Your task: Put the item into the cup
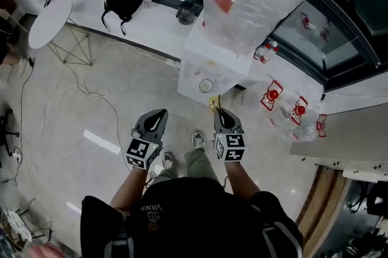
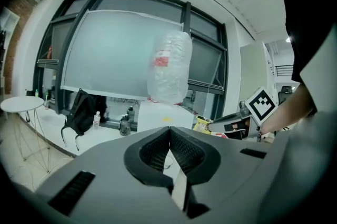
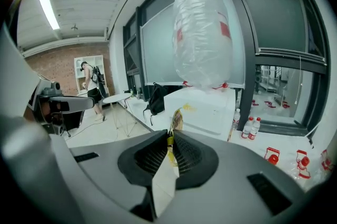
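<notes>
Right gripper (image 3: 171, 132) jaws pinch a yellow packet (image 3: 177, 120); left gripper (image 2: 170, 128) jaws together.

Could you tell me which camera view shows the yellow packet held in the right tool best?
The right gripper view: the yellow packet sits close up, pinched edge-on between the shut jaws of the right tool. The left gripper view shows the packet face-on but small, at that tool's tip; the head view shows only a yellow speck.

L gripper (image 1: 159, 112) was held fwd, jaws together w/ nothing betw. them. R gripper (image 1: 219, 112) sat alongside, well apart, jaws pinched on thin yellow item (image 3: 176, 122). Both forearms (image 1: 125, 186) were bare, reaching fwd approx. parallel.
</notes>
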Tool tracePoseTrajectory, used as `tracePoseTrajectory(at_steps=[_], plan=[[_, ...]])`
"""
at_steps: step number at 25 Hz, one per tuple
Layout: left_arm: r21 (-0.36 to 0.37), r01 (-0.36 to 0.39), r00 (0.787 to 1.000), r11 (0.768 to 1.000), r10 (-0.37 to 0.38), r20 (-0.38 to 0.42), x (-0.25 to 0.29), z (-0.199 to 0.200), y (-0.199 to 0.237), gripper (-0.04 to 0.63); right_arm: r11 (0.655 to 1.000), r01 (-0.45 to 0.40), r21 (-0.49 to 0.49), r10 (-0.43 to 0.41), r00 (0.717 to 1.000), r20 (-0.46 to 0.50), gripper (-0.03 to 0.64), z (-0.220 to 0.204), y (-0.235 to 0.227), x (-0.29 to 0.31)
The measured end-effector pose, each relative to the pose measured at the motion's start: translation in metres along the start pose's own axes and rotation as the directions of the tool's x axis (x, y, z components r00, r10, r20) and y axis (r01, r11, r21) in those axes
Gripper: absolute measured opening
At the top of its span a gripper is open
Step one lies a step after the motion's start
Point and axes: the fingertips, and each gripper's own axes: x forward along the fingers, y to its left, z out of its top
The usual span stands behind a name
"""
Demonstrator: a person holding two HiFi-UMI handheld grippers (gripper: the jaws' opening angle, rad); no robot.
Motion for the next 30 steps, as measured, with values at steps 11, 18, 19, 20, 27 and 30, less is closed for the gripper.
tracePoseTrajectory(at_steps=[11,18,19,20,27,30], plan=[[-0.028,-0.02,1.0,0.999,0.02,-0.009,0.063,-0.026,0.011,0.019,0.998,-0.03,-0.06,0.024,0.995,-0.097,0.057,-0.036,-0.043,0.079],[-0.013,-0.038,0.999,0.999,0.038,-0.015,0.098,-0.042,0.035,0.02,0.991,-0.049,-0.124,0.03,0.988,-0.152,0.057,-0.063,-0.06,0.14],[-0.018,-0.043,0.999,0.999,0.042,-0.012,0.101,-0.044,0.037,0.018,0.99,-0.054,-0.132,0.032,0.986,-0.165,0.057,-0.069,-0.061,0.149],[-0.026,-0.048,0.999,0.999,0.048,-0.009,0.104,-0.045,0.04,0.02,0.989,-0.06,-0.137,0.035,0.984,-0.177,0.057,-0.077,-0.062,0.157],[-0.086,-0.091,0.996,0.992,0.092,0.002,0.113,-0.064,0.053,0.02,0.987,-0.057,-0.151,0.021,0.973,-0.229,0.057,-0.109,-0.07,0.202],[-0.094,-0.103,0.995,0.99,0.103,-0.006,0.116,-0.077,0.059,0.018,0.988,-0.031,-0.153,-0.004,0.975,-0.223,0.057,-0.118,-0.076,0.224]])
